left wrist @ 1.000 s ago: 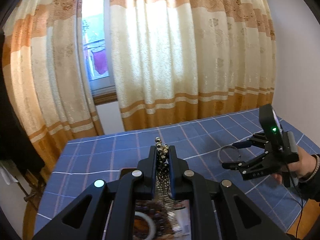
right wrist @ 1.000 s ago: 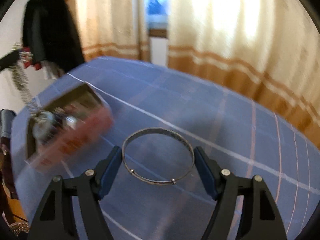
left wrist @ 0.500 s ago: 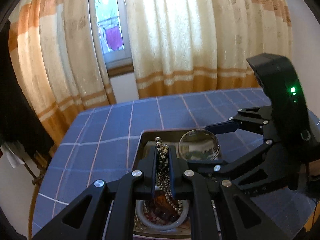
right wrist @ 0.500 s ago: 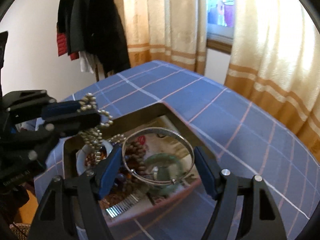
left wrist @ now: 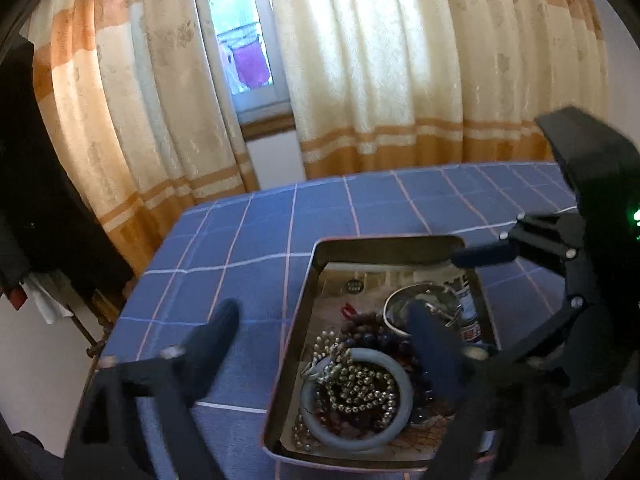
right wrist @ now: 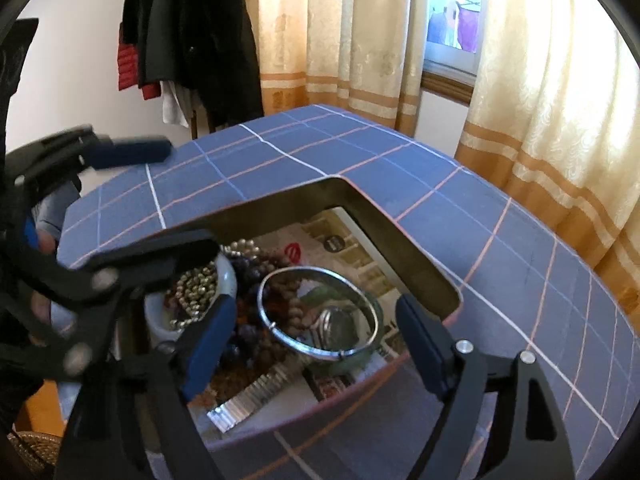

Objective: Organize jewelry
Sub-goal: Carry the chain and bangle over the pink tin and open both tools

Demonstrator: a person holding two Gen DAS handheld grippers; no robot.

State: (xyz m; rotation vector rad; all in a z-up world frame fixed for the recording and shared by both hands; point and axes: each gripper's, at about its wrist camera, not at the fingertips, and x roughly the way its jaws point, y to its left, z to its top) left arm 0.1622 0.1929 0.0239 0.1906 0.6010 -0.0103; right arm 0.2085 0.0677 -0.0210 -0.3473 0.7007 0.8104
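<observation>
A rectangular metal box (left wrist: 316, 272) sits on the blue checked tablecloth and holds jewelry. In it lie a pale jade bangle (left wrist: 400, 380) with a silver bead chain (left wrist: 360, 384) heaped on it, dark bead strings (left wrist: 368, 326) and a thin silver bangle (right wrist: 318, 314). My left gripper (left wrist: 332, 344) is open above the box, empty. My right gripper (right wrist: 316, 344) is open above the box, with the silver bangle lying free between its fingers (right wrist: 208, 340). The silver bangle also shows in the left wrist view (left wrist: 420, 300).
The table (left wrist: 248, 248) ends close to the left of the box, with a drop beyond it. Curtains (left wrist: 380, 60) and a window stand behind. Dark clothes (right wrist: 188, 32) hang at the left. The two grippers are close together over the box (right wrist: 400, 240).
My left gripper has opened and the bead chain has dropped into the box onto the jade bangle. My right gripper has opened wider and the silver bangle now lies in the box.
</observation>
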